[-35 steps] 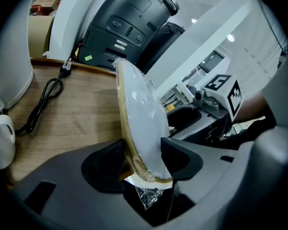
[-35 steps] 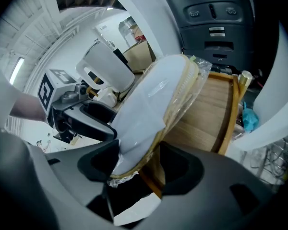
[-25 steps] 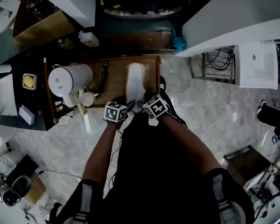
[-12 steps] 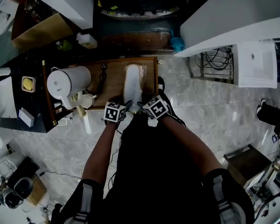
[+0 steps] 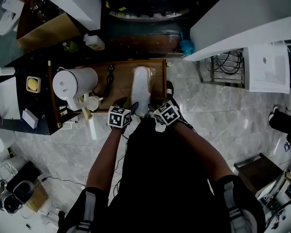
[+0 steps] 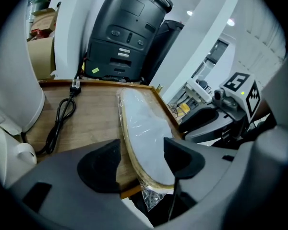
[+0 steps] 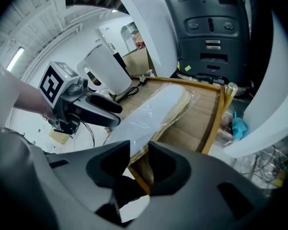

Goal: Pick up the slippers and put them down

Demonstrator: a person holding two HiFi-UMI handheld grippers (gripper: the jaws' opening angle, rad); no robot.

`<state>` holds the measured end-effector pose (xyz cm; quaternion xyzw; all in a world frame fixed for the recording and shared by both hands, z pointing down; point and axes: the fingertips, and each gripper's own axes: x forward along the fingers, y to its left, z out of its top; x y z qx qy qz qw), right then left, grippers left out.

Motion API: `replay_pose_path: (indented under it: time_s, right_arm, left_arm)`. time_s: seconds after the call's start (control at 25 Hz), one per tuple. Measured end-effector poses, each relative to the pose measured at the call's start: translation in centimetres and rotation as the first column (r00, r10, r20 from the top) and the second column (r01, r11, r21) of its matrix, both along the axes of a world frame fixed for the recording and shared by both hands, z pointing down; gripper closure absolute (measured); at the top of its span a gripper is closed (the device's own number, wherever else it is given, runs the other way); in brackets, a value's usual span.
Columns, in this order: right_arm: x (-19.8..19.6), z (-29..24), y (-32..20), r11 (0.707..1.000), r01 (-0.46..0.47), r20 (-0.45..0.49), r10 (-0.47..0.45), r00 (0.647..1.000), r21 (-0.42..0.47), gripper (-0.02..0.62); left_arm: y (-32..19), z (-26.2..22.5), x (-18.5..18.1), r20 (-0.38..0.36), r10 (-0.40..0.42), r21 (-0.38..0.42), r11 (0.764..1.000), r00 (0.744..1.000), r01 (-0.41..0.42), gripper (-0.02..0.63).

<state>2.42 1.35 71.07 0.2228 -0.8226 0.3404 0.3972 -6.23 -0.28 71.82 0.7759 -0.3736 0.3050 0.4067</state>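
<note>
**Slipper flat on the surface, right gripper pinching its near end**

The wooden surface (image 5: pixel 119 89) carries the wrapped slipper (image 5: pixel 141 89) lying flat. Its long axis runs 12 to 6 o'clock, and the near end overhangs at 6. We judge this fits either a lift starting or a set-down ending. The left gripper (image 6: pixel 141 159), its jaws just opened wide, straddles the slipper. The right gripper (image 7: pixel 140 159) has just been closing onto that end.

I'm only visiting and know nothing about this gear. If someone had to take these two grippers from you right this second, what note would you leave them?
Left gripper: open. Its jaws have just opened wide, and the slipper's near end sits between them, unpressed.
Right gripper: its jaws have just been closing and appear to pinch the slipper's near edge.
Slipper: plastic-wrapped, lying on the wooden tray.
Done: a grip is started, but nothing is lifted.
Left to do: lift the slipper, then put it down.
</note>
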Motion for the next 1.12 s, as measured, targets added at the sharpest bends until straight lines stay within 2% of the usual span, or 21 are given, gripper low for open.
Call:
replay_pose_path:
  time_s: [0.2, 0.4, 0.56, 0.76, 1.12]
  right_arm:
    - [0.4, -1.7, 0.2, 0.999, -0.004, 0.021, 0.003, 1.0, 0.052, 0.583]
    - [0.3, -4.3, 1.1, 0.997, 0.014, 0.097, -0.022, 0.995, 0.081, 0.588]
    - [0.5, -5.9, 2.1, 0.996, 0.033, 0.118, -0.043, 0.992, 0.089, 0.588]
    - [0.7, -6.7, 3.0, 0.994, 0.007, 0.134, -0.022, 0.991, 0.109, 0.588]
    - [0.4, -9.2, 4.1, 0.985, -0.026, 0.16, -0.002, 0.987, 0.173, 0.588]
  left_arm:
    - [0.1, -1.8, 0.1, -0.03, -0.013, 0.053, 0.998, 0.999, 0.014, 0.331]
    - [1.2, -3.6, -0.1, -0.045, -0.013, 0.099, 0.995, 0.999, 0.017, 0.41]
    - [2.2, -4.6, -0.5, -0.054, -0.01, 0.122, 0.992, 0.998, 0.017, 0.451]
    - [3.5, -5.9, -0.9, -0.087, -0.003, 0.155, 0.988, 0.996, 0.016, 0.549]
    - [5.5, -9.8, -0.5, -0.153, 0.002, 0.216, 0.976, 0.988, 0.031, 0.594]
